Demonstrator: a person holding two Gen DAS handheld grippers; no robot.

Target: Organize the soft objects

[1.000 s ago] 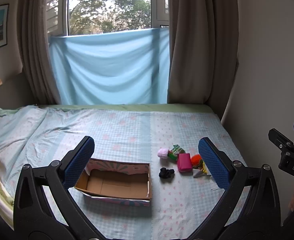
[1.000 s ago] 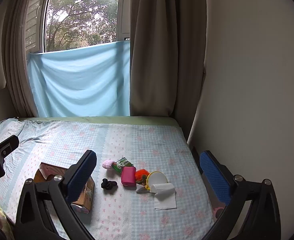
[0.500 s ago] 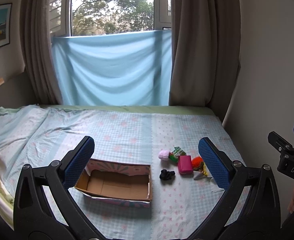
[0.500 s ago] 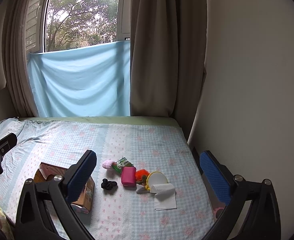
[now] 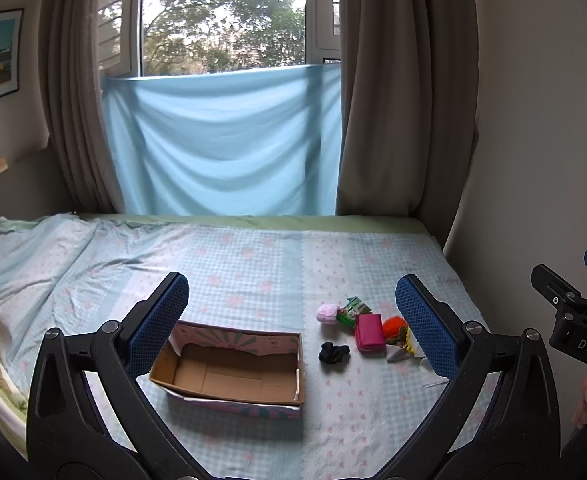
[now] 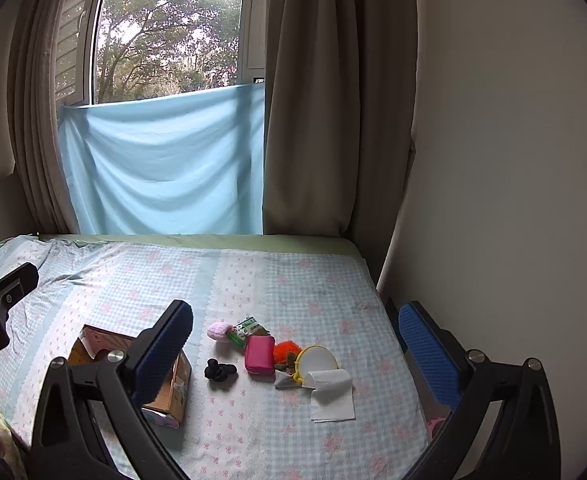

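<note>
Sorting not started, box [image 5: 229, 364] on the bed [image 5: 253, 264] holds nothing
I've got left tongs [image 5: 289, 320] and right tongs [image 6: 295, 354] both spread wide, gripping nothing; soft items [image 6: 259, 354] all loose right of box

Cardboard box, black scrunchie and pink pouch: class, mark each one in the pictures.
cardboard box [image 5: 229, 376], left wrist view, on its bare brown floor.
black scrunchie [image 5: 333, 352], left wrist view, on its bunched middle.
pink pouch [image 6: 259, 354], right wrist view, on its top face.
</note>
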